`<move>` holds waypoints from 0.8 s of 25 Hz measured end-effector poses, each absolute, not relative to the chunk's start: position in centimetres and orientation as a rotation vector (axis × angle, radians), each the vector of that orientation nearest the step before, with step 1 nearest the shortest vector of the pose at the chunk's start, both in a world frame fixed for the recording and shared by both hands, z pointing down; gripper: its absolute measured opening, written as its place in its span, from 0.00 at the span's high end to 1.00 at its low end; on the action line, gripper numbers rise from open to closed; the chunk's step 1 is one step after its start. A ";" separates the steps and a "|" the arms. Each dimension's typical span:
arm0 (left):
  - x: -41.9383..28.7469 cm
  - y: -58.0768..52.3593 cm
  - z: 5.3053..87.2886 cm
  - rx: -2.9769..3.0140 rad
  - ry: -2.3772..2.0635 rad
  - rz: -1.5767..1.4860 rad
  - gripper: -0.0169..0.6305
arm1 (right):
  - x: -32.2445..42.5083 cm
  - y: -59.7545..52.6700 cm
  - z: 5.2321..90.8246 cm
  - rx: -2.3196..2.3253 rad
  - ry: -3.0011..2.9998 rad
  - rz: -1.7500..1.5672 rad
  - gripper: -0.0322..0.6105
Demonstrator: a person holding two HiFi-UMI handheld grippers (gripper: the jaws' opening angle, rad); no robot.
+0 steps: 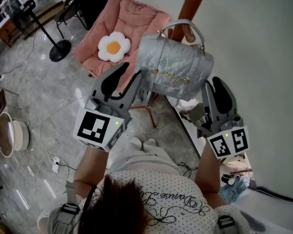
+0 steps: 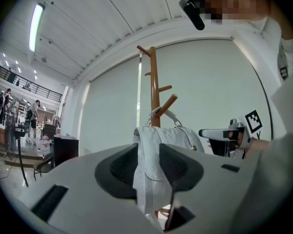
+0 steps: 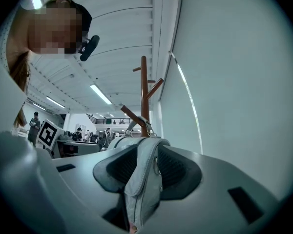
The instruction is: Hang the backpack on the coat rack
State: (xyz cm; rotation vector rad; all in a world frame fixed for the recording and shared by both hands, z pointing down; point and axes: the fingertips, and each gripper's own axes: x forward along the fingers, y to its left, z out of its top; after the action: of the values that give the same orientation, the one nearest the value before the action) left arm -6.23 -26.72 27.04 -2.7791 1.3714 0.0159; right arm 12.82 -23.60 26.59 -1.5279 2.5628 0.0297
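At nine o'clock of the load, left gripper (image 1: 131,77) clamped on backpack (image 1: 178,69) end. Backpack held up, handle (image 1: 195,28) apparently looped over coat rack (image 1: 193,4) peg (image 1: 183,33) at twelve. Three o'clock: right gripper (image 1: 214,86) clamped on opposite end, likely steadying until peg bears weight.

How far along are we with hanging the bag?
Done: the handle of the backpack looks looped over a peg of the coat rack. In hand: the left gripper and right gripper each clamp one end of the backpack. Left: open both jaws, check it hangs by itself, withdraw.
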 end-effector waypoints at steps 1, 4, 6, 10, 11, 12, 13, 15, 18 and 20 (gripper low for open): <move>-6.3 -26.8 26.8 -2.774 1.376 0.028 0.77 | 12.8 -23.6 26.4 -1.531 2.559 0.043 0.74; -6.6 -26.7 26.3 -2.754 1.386 0.050 0.80 | 12.7 -23.3 25.9 -1.541 2.554 0.081 0.76; -6.8 -26.5 26.1 -2.737 1.399 0.058 0.83 | 12.5 -22.8 25.6 -1.545 2.556 0.108 0.79; -7.5 -26.2 25.5 -2.676 1.461 0.074 0.93 | 12.2 -22.0 24.9 -1.532 2.547 0.153 0.85; -7.6 -26.2 25.5 -2.670 1.469 0.076 0.94 | 12.1 -21.9 24.9 -1.532 2.548 0.157 0.86; -7.7 -26.2 25.5 -2.668 1.474 0.075 0.94 | 12.1 -21.9 25.0 -1.537 2.550 0.160 0.87; -7.7 -26.2 25.5 -2.668 1.478 0.074 0.95 | 12.1 -21.9 25.1 -1.544 2.552 0.162 0.88; -7.8 -26.3 25.6 -2.665 1.485 0.073 0.95 | 12.2 -21.9 25.3 -1.560 2.548 0.163 0.90; -7.8 -26.5 25.6 -2.658 1.478 0.086 0.96 | 12.6 -22.0 25.5 -1.585 2.530 0.163 0.93; -7.8 -26.6 25.6 -2.655 1.481 0.087 0.96 | 12.8 -22.0 25.4 -1.600 2.522 0.165 0.93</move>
State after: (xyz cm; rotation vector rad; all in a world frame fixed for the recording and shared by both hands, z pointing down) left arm -7.80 -26.63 25.57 -2.6555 1.4806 0.0867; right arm 12.76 -21.97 25.43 -1.6001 2.5222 0.1653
